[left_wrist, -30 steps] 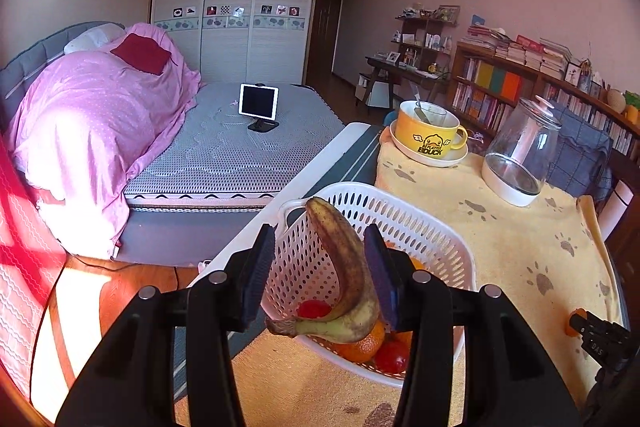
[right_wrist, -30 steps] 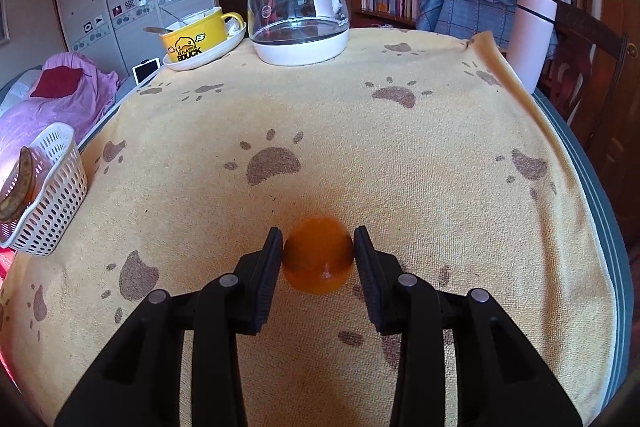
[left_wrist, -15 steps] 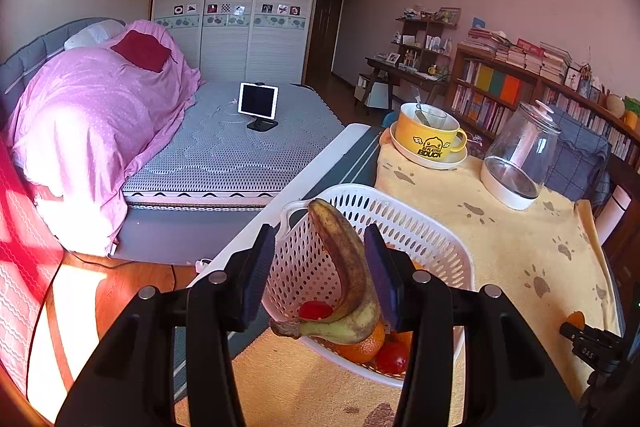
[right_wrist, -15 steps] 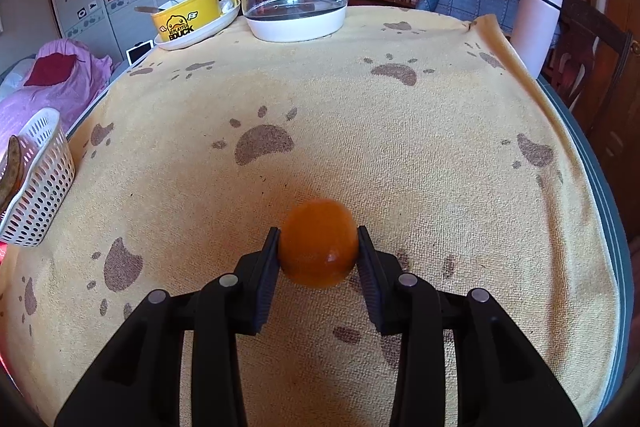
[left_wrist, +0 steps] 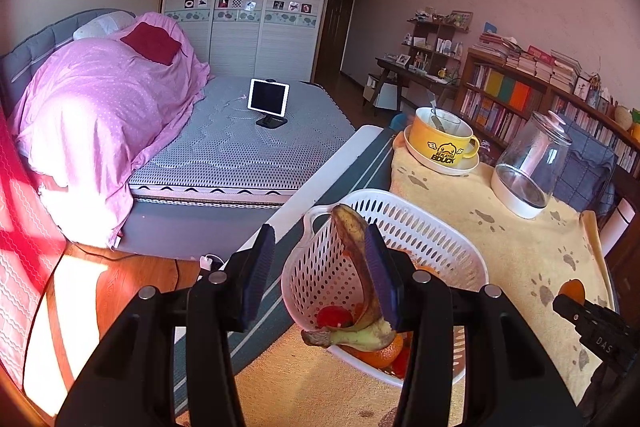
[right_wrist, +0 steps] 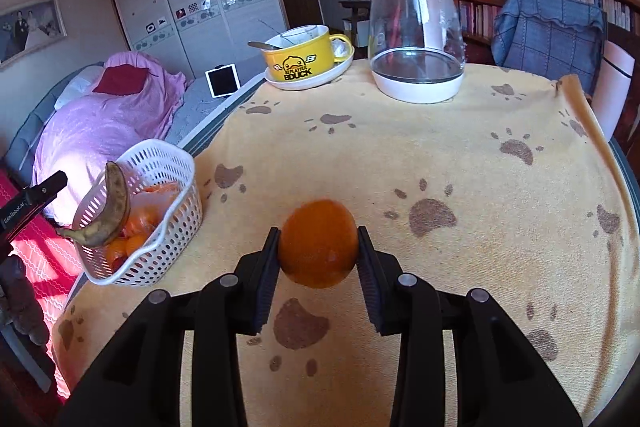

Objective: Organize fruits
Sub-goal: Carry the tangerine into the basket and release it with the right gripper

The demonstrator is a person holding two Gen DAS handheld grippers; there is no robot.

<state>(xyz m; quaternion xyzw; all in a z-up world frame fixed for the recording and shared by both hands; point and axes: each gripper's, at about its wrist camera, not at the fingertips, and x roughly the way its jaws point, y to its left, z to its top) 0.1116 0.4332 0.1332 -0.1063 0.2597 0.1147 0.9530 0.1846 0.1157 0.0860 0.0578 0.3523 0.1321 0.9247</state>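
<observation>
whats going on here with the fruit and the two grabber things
A person is sorting fruit into a white basket on a table covered with a paw-print cloth. The right gripper is clamped on an orange, with the basket off to its left. The left gripper stands open by the basket, where a browned banana leans against the rim above other oranges and red fruit. A yellow mug and a glass jar sit at the far end.
</observation>
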